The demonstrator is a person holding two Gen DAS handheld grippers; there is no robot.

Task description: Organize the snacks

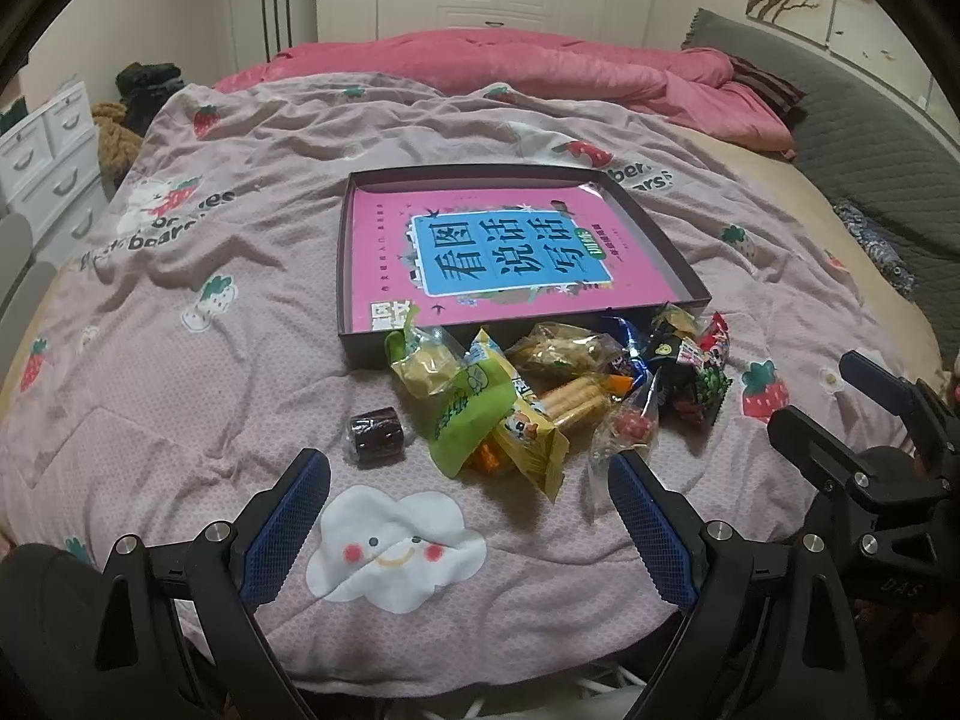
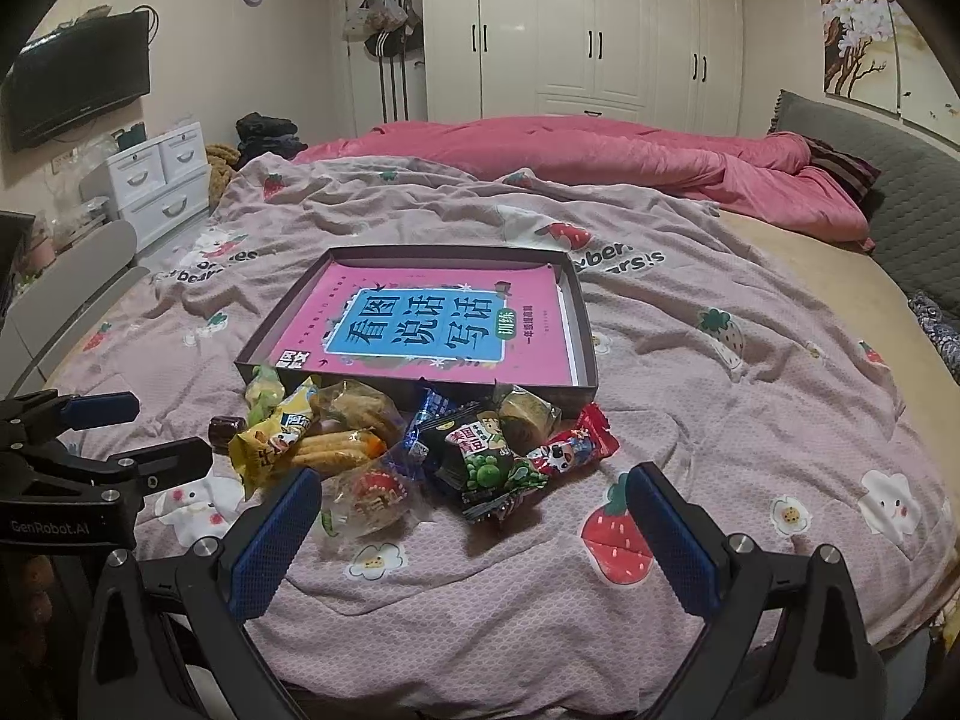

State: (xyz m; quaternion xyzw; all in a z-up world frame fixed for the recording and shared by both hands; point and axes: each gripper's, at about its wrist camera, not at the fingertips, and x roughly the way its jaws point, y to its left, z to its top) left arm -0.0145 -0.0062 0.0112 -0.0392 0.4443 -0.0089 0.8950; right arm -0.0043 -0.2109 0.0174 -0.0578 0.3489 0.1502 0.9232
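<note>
hovering at the start of the job, judging by the layout: both tools sit short of the pile and nothing is in the tray's snack space yet. left gripper [image 1: 468, 531] has its blue mesh-padded jaws spread wide and empty; right gripper [image 2: 474, 531] likewise wide and empty.

the heap of crinkly plastic snack packets [image 1: 558, 387] lies on the pink quilted strawberry-print bedspread [image 1: 198, 372], touching the near wall of the shallow dark cardboard box tray [image 1: 343, 276], at 12 o'clock from both grippers. a flat glossy pink book with a blue title panel [image 1: 510, 252] covers the tray floor.

in the pile:
- green soft pouch [image 1: 465, 414], yellow foil sachet [image 1: 531, 444], clear sleeve of ridged biscuit rolls [image 1: 576, 399]
- black packet with green peas print [image 2: 489, 465], red milk-candy wrapper [image 2: 576, 444], clear bag with a red round sweet [image 2: 372, 495]
- small dark cylinder in clear wrap [image 1: 375, 438] sits apart, at 9 o'clock of the heap

next move, my guess: drop one gripper onto an outer packet, the red round sweet bag or the dark cylinder, pinch a crimped edge and lift it into the tray. wrappers are slippery and puffy, the bedding is soft and gives under pressure, so a shallow pinch may slide off or catch fabric. overlapping packets could drag neighbours.
</note>
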